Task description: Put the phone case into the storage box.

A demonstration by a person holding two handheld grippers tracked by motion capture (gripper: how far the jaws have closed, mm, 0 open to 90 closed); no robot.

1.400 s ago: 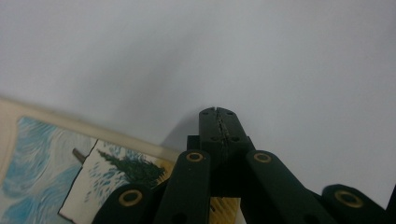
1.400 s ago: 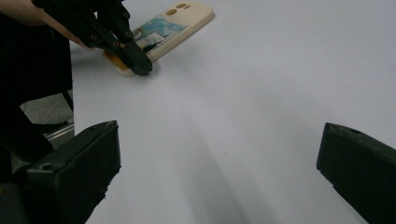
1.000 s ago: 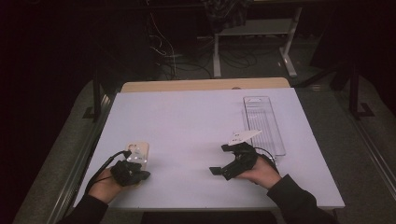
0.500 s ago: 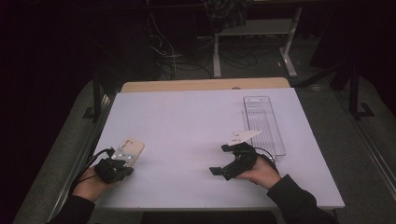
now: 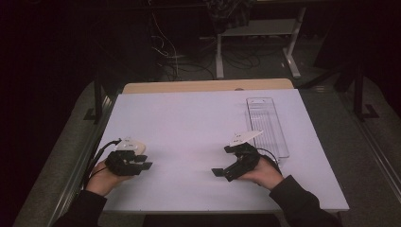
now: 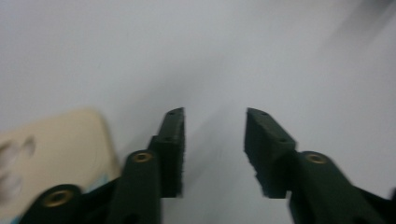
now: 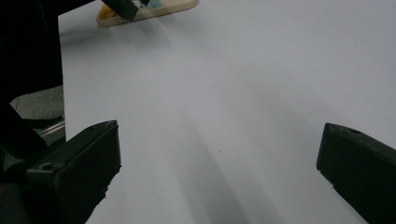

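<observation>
Near the table's left edge the left gripper has just been opening, nothing between its fingers, the beige block just beside it. Right gripper (fingers wide apart) rests nearer the front edge.

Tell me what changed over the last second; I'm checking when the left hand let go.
The left gripper has just been opening; nothing sits between its jaws, and the beige object now lies beside them on the table. The left hand pulled back toward the near left edge, then edged forward. The right gripper, open, and the clear tray stayed put.
</observation>
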